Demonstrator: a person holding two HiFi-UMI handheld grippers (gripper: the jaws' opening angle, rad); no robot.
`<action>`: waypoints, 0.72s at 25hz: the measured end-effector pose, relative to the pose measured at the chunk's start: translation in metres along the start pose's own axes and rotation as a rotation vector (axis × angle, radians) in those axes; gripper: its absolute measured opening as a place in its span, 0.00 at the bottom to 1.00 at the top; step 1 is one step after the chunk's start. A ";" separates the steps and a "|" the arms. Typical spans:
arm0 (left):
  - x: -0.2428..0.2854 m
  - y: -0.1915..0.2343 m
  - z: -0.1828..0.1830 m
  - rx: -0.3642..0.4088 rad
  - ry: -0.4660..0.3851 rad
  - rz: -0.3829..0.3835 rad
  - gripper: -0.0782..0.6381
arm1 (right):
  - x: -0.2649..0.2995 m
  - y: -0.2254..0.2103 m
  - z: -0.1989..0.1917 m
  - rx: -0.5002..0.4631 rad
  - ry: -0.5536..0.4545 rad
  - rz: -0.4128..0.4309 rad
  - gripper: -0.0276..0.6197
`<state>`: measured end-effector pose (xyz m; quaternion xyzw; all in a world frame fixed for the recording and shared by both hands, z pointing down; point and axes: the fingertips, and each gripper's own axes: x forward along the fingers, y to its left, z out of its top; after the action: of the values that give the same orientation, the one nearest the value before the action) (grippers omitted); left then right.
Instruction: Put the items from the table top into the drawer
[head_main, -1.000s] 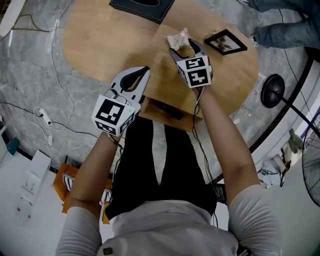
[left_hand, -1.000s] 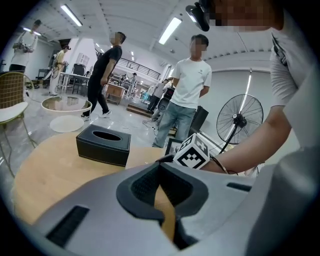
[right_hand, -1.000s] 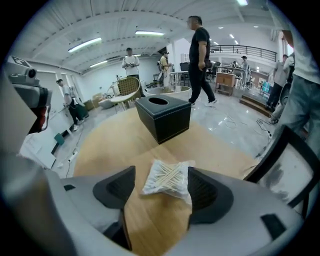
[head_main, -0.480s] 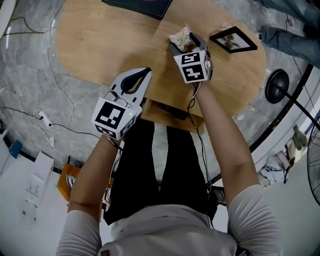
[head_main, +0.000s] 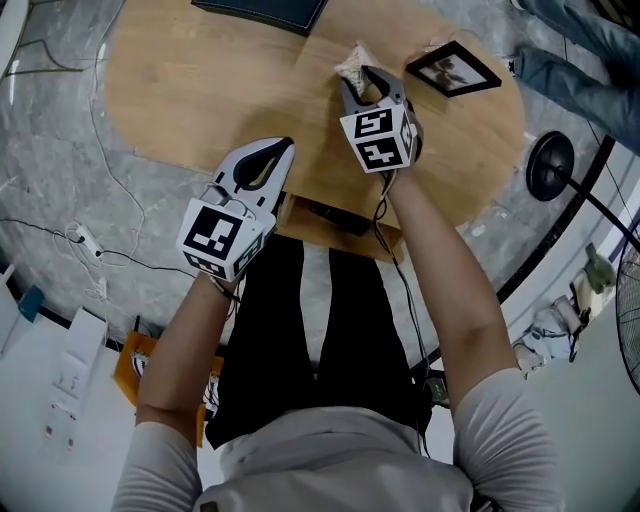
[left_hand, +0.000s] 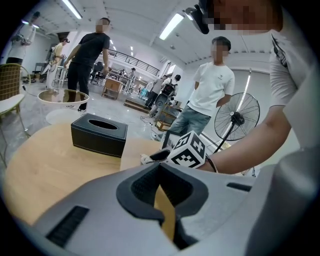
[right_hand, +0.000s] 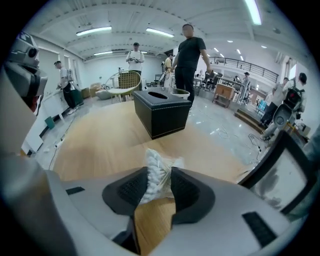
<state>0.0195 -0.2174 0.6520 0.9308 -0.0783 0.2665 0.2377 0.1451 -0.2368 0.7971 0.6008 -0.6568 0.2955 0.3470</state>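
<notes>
Looking down in the head view, the right gripper (head_main: 364, 74) reaches the white packet (head_main: 352, 60) on the table (head_main: 200, 80), beyond the drawer (head_main: 335, 217) at its near edge; the left gripper (head_main: 280, 150) hovers by that drawer. In the left gripper view its jaws meet on nothing. In the right gripper view the jaws are closing, pads pinching the white packet (right_hand: 156, 175); squeeze its middle firmly before lifting

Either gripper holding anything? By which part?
Right gripper jaws closing on the white packet, pads pinching its near end. Left gripper shut, empty.
</notes>
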 end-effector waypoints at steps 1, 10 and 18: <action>0.001 -0.003 0.001 0.001 -0.004 0.000 0.12 | -0.004 -0.002 0.001 -0.014 -0.008 -0.005 0.28; 0.002 -0.031 0.001 0.002 -0.009 -0.003 0.12 | -0.029 -0.007 0.006 -0.028 -0.042 0.011 0.19; -0.003 -0.044 0.012 0.015 -0.019 0.007 0.12 | -0.056 -0.006 0.017 -0.030 -0.077 0.025 0.19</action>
<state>0.0343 -0.1843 0.6237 0.9347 -0.0818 0.2591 0.2292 0.1516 -0.2186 0.7420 0.5981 -0.6814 0.2668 0.3267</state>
